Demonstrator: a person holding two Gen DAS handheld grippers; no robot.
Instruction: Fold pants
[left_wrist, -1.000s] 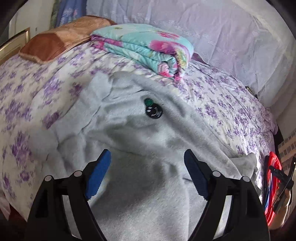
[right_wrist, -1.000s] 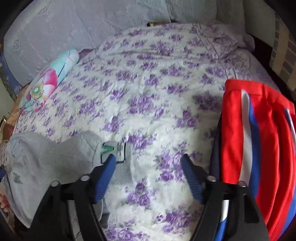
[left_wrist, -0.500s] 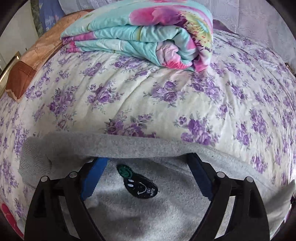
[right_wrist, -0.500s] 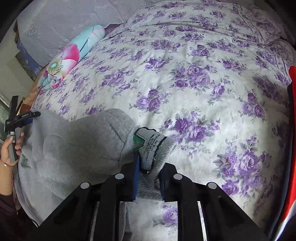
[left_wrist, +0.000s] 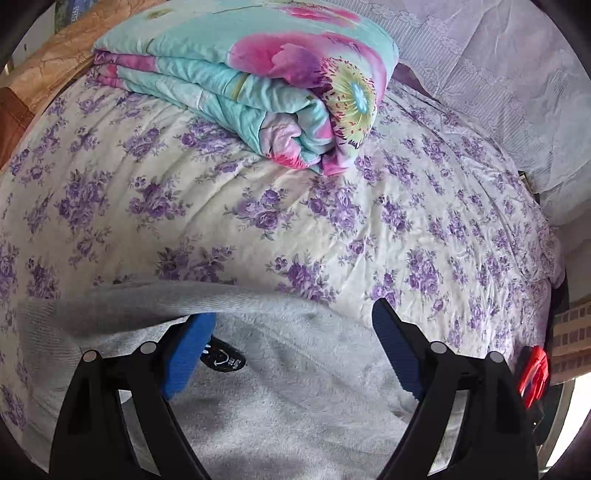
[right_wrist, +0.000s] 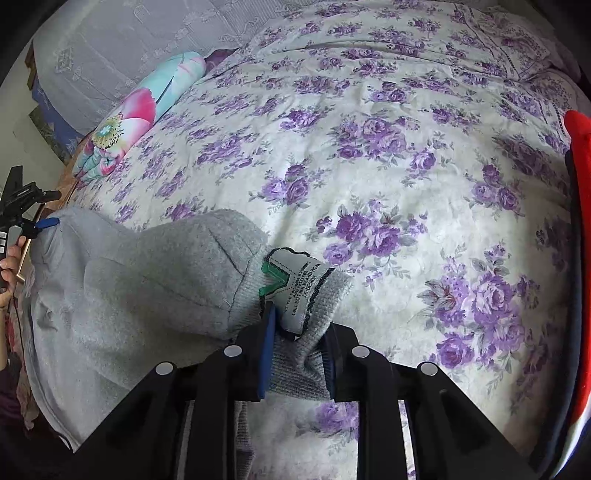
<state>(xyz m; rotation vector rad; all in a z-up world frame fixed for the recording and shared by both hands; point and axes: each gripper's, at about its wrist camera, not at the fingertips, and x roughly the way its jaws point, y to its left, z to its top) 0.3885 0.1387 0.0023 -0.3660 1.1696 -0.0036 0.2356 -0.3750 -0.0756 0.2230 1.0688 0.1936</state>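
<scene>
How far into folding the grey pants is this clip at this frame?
Early. Done: the grey pants lie on the floral bedspread, still rumpled, with no crisp fold showing. In hand: the right gripper pinches the ribbed cuff by the sewn label, its jaws having just closed there; the left gripper stands open over the waistband. Left: gripping that end and making the folds.

Grey fleece pants (right_wrist: 122, 288), soft and slightly fuzzy, lying crumpled on a bed. The ribbed waistband (left_wrist: 155, 299) arches across the near edge of the left wrist view, with a small black patch (left_wrist: 223, 360) bearing a smiley mark just below it on the inner face. In the right wrist view a ribbed cuff (right_wrist: 317, 314) is bunched and lifted, carrying a white woven label (right_wrist: 295, 291) with green chevron and black lettering.
</scene>
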